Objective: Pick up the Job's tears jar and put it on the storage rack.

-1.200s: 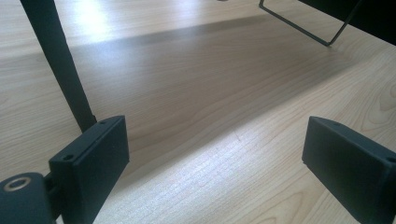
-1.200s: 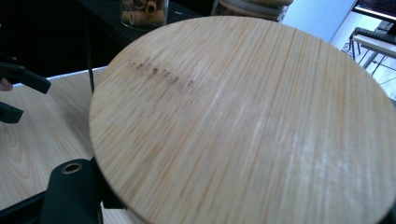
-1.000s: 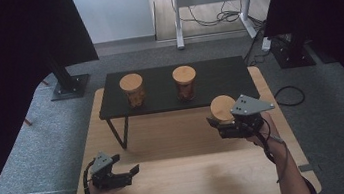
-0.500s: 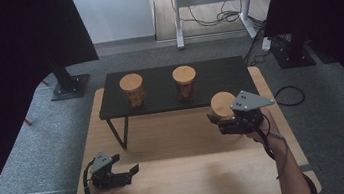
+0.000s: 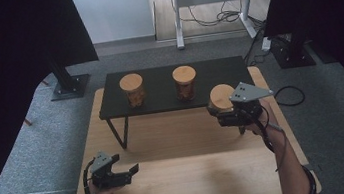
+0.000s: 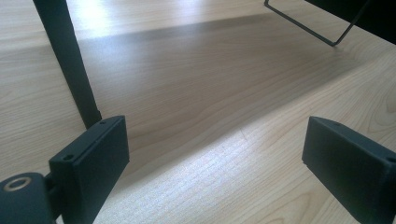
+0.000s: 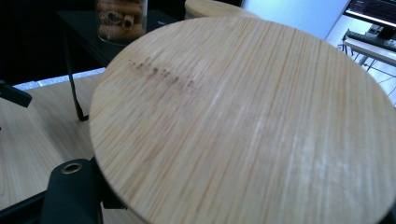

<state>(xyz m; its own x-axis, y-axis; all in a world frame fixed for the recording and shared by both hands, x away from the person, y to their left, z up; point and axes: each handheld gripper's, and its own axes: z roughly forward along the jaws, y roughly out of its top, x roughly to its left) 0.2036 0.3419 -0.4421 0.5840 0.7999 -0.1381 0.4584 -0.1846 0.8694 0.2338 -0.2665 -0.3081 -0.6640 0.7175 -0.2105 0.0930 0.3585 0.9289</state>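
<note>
My right gripper (image 5: 222, 116) is shut on a jar with a round bamboo lid (image 5: 221, 96) and holds it off the table at the right front corner of the low black shelf (image 5: 161, 103). That lid (image 7: 243, 116) spreads across the right gripper view and hides most of the jaws. Two more bamboo-lidded jars stand on the shelf, one at the left (image 5: 132, 89) and one in the middle (image 5: 184, 81). My left gripper (image 5: 132, 170) rests near the wooden table's front left, open, with bare wood between its jaws (image 6: 215, 154).
The shelf stands on the wooden table (image 5: 186, 181) on thin black legs (image 6: 70, 60). A jar with brown contents (image 7: 120, 18) stands farther back on the shelf. Grey carpet, dark curtains and a desk frame with cables (image 5: 213, 6) surround the table.
My right gripper has carried the jar a little farther toward the shelf's right end. The left gripper has not moved.
</note>
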